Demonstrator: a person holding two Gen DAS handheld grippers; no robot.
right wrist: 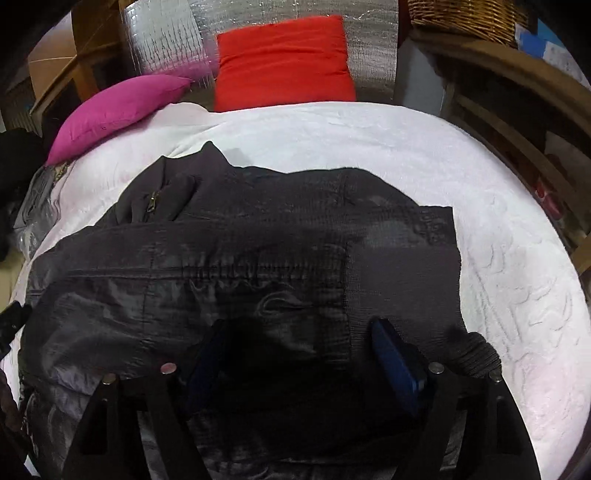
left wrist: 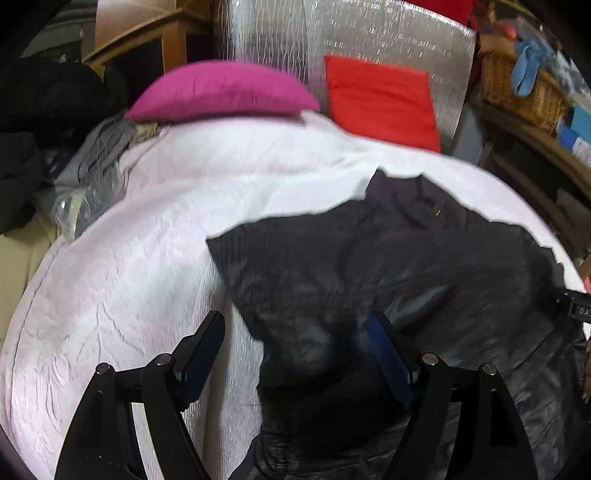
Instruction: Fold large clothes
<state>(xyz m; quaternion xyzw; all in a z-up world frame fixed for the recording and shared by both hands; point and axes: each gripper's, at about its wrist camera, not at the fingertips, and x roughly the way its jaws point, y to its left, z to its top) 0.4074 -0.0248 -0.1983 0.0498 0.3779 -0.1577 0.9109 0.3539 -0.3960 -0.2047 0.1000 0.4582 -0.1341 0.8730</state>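
A large dark grey jacket [left wrist: 424, 258] lies on a bed with a white quilted cover [left wrist: 129, 266]; its zipper and collar point toward the pillows. In the right wrist view the jacket [right wrist: 240, 243] spreads across the cover [right wrist: 498, 240], with a ribbed hem at its right edge. My left gripper [left wrist: 295, 325] is open, just above the jacket's left edge, with fabric between the spread fingers. My right gripper [right wrist: 299, 332] is open over the jacket's near part. A bit of the right gripper shows at the right edge of the left wrist view [left wrist: 576, 306].
A magenta pillow [left wrist: 221, 92] and a red pillow [left wrist: 380, 99] lie at the head of the bed against a silver foil panel [left wrist: 369, 33]. Dark and grey clothes [left wrist: 44, 122] are piled at the left. A wicker basket [left wrist: 517, 88] and wooden shelves stand at the right.
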